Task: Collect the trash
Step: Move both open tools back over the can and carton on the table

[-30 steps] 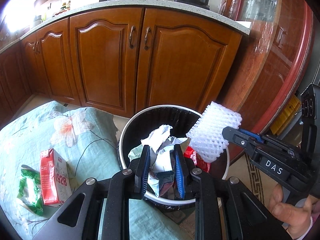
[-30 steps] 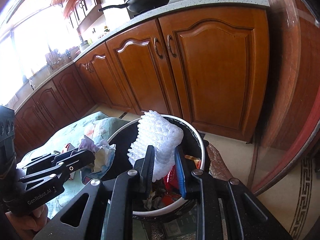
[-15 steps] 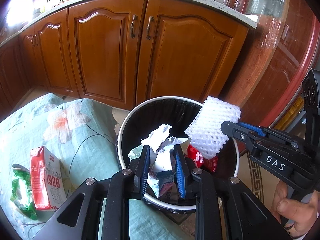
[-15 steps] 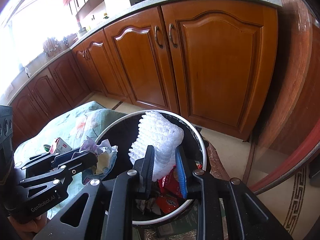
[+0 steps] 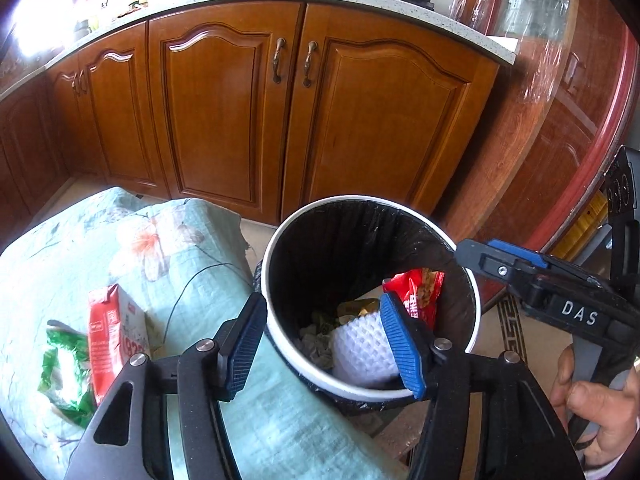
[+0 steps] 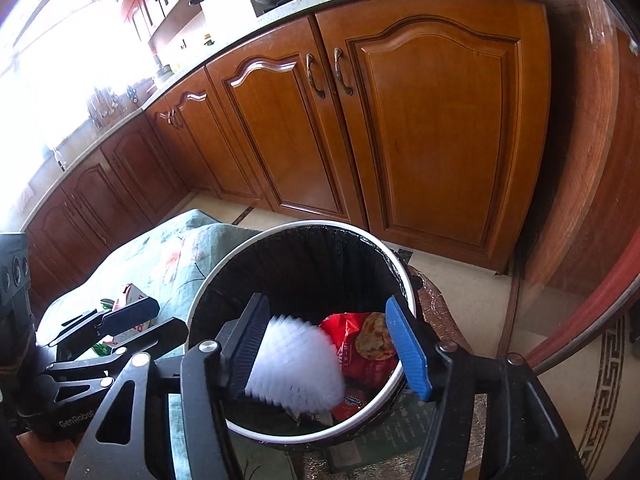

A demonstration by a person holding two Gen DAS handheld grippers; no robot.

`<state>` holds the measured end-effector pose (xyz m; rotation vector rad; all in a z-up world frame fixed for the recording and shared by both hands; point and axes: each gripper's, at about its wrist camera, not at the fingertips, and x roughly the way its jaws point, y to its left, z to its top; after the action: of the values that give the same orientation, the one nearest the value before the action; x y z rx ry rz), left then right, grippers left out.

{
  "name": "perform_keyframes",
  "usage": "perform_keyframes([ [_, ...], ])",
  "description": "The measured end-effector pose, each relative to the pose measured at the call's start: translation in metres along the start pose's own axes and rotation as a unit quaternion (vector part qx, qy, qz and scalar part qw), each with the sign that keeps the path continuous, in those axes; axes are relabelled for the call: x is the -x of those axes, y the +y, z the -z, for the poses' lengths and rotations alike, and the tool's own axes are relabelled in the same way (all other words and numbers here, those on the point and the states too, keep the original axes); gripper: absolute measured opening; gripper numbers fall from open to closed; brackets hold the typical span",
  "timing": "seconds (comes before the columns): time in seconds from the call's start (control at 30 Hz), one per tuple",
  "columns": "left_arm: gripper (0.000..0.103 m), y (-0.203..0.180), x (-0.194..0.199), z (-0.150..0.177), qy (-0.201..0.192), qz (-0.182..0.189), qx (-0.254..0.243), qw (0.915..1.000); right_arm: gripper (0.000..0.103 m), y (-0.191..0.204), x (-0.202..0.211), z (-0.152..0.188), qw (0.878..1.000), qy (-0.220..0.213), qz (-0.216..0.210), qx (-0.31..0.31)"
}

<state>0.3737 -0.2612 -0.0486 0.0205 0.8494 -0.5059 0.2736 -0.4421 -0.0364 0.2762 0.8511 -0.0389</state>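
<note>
A white-rimmed trash bin (image 5: 276,240) with a black liner stands by the cabinets and also shows in the right wrist view (image 6: 224,264). My left gripper (image 5: 322,344) is open and empty over its near rim. My right gripper (image 6: 328,344) is open above the bin, with the white foam net (image 6: 296,364) blurred below it, falling free. The net shows inside the bin in the left wrist view (image 5: 360,354), beside a red snack wrapper (image 5: 416,292) and crumpled paper (image 5: 316,344). A red carton (image 5: 114,332) and a green wrapper (image 5: 66,372) lie on the floral cloth.
The light green floral cloth (image 5: 80,252) covers a surface left of the bin. Wooden cabinet doors (image 5: 288,120) stand close behind. A reddish curved wooden panel (image 5: 560,140) is at the right. Pans sit on the counter above.
Both grippers opened. The crumpled paper dropped from the left one and the foam net from the right one into the bin.
</note>
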Motion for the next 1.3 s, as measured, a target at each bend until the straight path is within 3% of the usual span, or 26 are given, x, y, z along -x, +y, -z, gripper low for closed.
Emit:
perform_keyframes([
  [0.2, 0.066, 0.015, 0.031, 0.024, -0.018, -0.014, 0.024, 0.9995, 0.088, 0.001, 0.021, 0.014, 0.999, -0.023, -0.029, -0.033],
  [0.4, 0.073, 0.034, 0.068, 0.061, -0.033, -0.026, 0.048, 0.9979, 0.097, 0.01, 0.038, 0.041, 0.996, -0.039, -0.06, -0.062],
  [0.87, 0.073, 0.101, 0.133, 0.123, -0.042, -0.066, 0.122, 0.9895, 0.097, 0.06, 0.051, 0.086, 0.993, -0.03, -0.101, -0.062],
  [1.3, 0.074, 0.142, 0.132, 0.13, -0.016, -0.09, 0.131, 0.9871, 0.097, 0.109, 0.032, 0.104, 0.993, -0.004, -0.115, -0.019],
])
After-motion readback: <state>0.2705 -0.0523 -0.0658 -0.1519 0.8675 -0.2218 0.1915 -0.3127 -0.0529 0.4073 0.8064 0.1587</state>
